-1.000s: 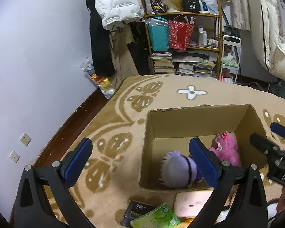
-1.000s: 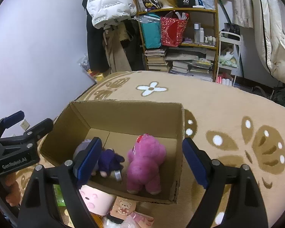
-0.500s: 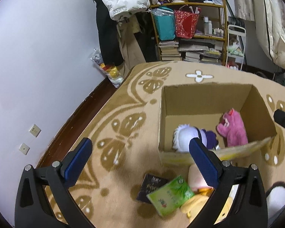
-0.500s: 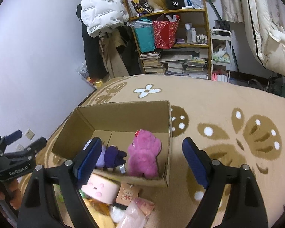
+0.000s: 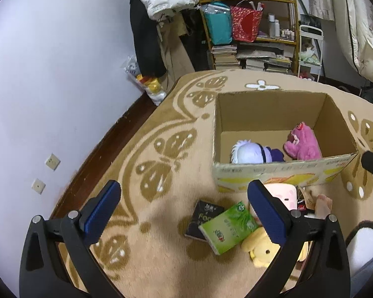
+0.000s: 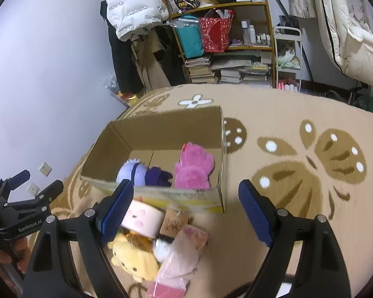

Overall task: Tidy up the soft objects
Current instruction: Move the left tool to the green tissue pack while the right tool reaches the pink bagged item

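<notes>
so i am between picks: both my grippers hang empty above the rug [image 5: 161,114], the left gripper [image 5: 184,211] with its jaws spread wide and nothing between them, the right gripper [image 6: 186,211] likewise wide open and holding nothing. the cardboard box [image 5: 268,173] sits on the rug ahead of me, open at the top, and two soft toys lie on its floor already: a pink plush bear [image 6: 194,167] toward the right wall and a purple doll with a pale fuzzy head [image 6: 136,171] beside it. the rest of the pile lies on the rug just in front of the box's near wall: a pink block-shaped cushion with a small face [image 6: 143,217], a yellow plush animal [image 6: 134,260] below it, and a clear plastic bag with something pink inside [image 6: 179,260]. mixed in are things i judge not soft at all, a green packet [image 5: 228,226] lying over a black booklet [image 5: 204,213], and a small brown card [image 6: 174,221]. the next move, i think, is to dip one gripper into the pile and close on a plush; the yellow one looks squashy and loose, so i would bite deep into its body, not a limb. the cushion is broad and smooth, likely to need nearly the full jaw spread.
</notes>
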Available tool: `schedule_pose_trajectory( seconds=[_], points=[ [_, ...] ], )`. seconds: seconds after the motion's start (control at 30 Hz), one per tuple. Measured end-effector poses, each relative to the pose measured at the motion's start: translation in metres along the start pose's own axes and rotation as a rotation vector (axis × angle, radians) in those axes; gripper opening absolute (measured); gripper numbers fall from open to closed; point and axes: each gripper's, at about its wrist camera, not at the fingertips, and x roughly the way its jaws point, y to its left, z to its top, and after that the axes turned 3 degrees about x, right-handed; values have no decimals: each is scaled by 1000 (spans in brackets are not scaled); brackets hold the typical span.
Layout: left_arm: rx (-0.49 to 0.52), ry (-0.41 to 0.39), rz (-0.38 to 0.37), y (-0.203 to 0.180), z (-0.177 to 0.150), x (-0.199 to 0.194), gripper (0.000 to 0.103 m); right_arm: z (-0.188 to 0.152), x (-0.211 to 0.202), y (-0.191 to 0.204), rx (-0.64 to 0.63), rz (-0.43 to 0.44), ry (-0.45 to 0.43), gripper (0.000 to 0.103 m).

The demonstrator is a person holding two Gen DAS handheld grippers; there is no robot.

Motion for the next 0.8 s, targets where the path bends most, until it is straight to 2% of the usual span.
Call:
schedule_pose_trajectory(
  seconds=[0.4, 0.6, 0.8],
  points=[
    [-85, 117, -79, 7, -23, 19, 101, -25, 5, 1, 1, -21, 73, 88],
    [-81, 146, -74, 2, -28, 29, 101, -36, 15, 5, -9, -22, 120, 87],
    [-31, 174, -75, -11, -31, 40, 101, -48, 33, 2, 10, -29, 190, 87]
  ],
)
